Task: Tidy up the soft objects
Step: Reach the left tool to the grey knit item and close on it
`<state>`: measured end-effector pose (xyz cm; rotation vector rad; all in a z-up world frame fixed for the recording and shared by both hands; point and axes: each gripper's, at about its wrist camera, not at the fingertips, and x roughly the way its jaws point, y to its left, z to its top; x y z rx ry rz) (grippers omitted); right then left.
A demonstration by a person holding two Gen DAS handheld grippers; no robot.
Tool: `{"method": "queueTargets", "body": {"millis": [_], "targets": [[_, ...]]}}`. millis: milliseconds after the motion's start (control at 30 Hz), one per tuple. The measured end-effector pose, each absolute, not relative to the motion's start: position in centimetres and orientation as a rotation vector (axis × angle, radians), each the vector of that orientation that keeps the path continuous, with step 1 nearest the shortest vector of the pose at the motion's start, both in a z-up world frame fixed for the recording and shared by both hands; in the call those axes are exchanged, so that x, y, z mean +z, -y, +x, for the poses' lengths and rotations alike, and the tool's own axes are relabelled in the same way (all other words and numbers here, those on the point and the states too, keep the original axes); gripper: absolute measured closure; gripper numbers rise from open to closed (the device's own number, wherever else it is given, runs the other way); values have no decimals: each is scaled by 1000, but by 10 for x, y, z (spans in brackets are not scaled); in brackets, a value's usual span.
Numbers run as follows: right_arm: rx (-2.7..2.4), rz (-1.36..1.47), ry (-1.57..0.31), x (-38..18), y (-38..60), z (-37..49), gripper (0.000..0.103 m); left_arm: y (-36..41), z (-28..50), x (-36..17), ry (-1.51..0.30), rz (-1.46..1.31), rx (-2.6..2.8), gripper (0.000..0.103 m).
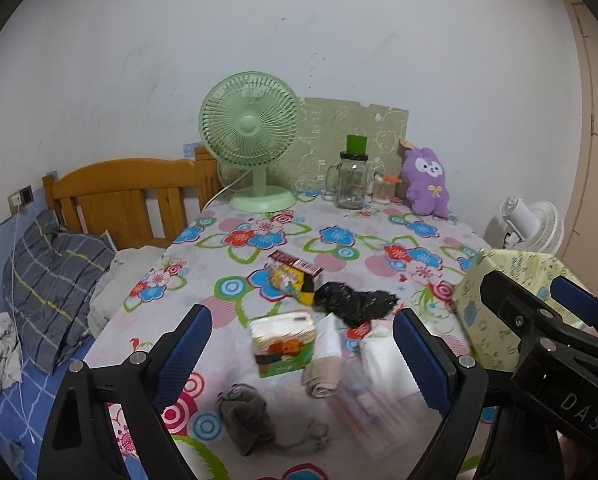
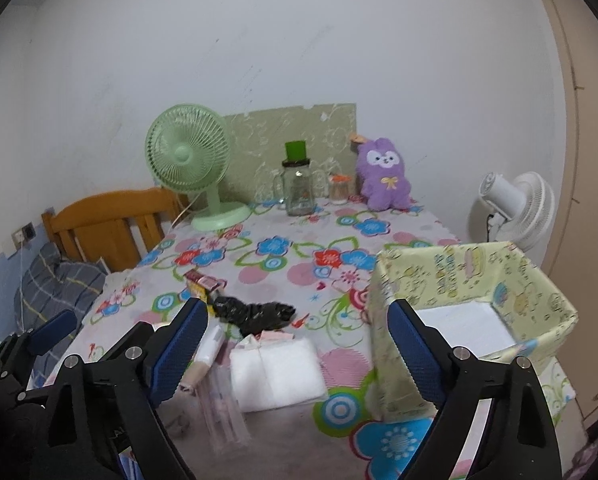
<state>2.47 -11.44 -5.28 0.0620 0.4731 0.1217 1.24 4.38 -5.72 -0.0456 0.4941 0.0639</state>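
Observation:
Soft things lie on the flowered tablecloth: a grey sock (image 1: 245,416), a beige roll (image 1: 321,380), a tissue pack (image 1: 283,342), a black crumpled bag (image 1: 353,300) (image 2: 255,314), a white folded cloth (image 2: 277,374) (image 1: 383,364) and a clear plastic sleeve (image 2: 223,408). A pale green fabric box (image 2: 475,320) (image 1: 503,312) stands at the right; only its white bottom shows inside. My left gripper (image 1: 303,360) is open and empty above the sock and tissue pack. My right gripper (image 2: 295,356) is open and empty above the white cloth, beside the box.
A small red-and-yellow carton (image 1: 295,276) lies mid-table. A green fan (image 1: 251,140), a glass jar (image 1: 353,184), a small jar (image 1: 383,190) and a purple plush (image 1: 427,180) stand at the back. A bed with a grey pillow (image 1: 55,280) is left; a white fan (image 2: 515,208) right.

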Motion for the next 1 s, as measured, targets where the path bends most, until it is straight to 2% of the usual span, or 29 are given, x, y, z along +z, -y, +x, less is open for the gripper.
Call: {"method": "queueTargets", "body": {"millis": [667,867,1000], "targets": [[187,33,-589,-111,71,43,11,-69,23,-113,-631,-44,73,11],[195,19,-633,-125,61,49,12,-75,27,-127,-677,-49,83,16],[203,12,-670,-134,55,51,18,-76,30,-136,-709,-53,86,22]]}}
